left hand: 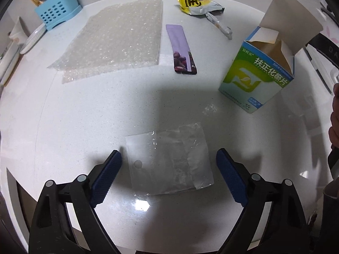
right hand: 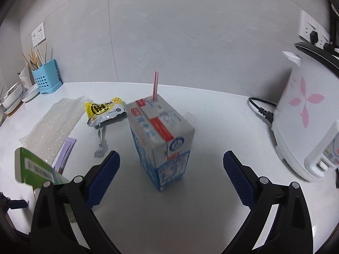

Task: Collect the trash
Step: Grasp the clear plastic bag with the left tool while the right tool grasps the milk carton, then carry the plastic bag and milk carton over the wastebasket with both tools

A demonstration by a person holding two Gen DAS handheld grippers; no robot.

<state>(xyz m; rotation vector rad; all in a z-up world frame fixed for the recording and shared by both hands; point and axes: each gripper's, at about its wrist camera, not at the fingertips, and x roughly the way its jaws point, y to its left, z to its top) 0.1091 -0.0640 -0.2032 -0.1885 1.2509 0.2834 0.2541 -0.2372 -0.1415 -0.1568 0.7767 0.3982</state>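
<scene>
My left gripper point(left hand: 168, 158) is open above the white counter, its jaws on either side of a flat clear plastic bag point(left hand: 169, 160). Beyond lie a bubble wrap sheet point(left hand: 114, 40), a purple sachet point(left hand: 181, 48), a yellow and silver wrapper point(left hand: 197, 5) and an open green and white medicine box point(left hand: 260, 72). My right gripper point(right hand: 171, 158) is open, and a blue and white milk carton point(right hand: 162, 139) with a red straw stands upright between its jaws. The right wrist view also shows the wrapper point(right hand: 104, 110), bubble wrap point(right hand: 53, 127) and medicine box point(right hand: 36, 167).
A blue utensil holder point(left hand: 57, 10) and stacked dishes point(right hand: 14, 97) stand at the back left by the wall. A white rice cooker point(right hand: 305, 127) with a pink flower and its black cord point(right hand: 262, 110) stand at the right. The counter's front edge point(left hand: 25, 190) is near.
</scene>
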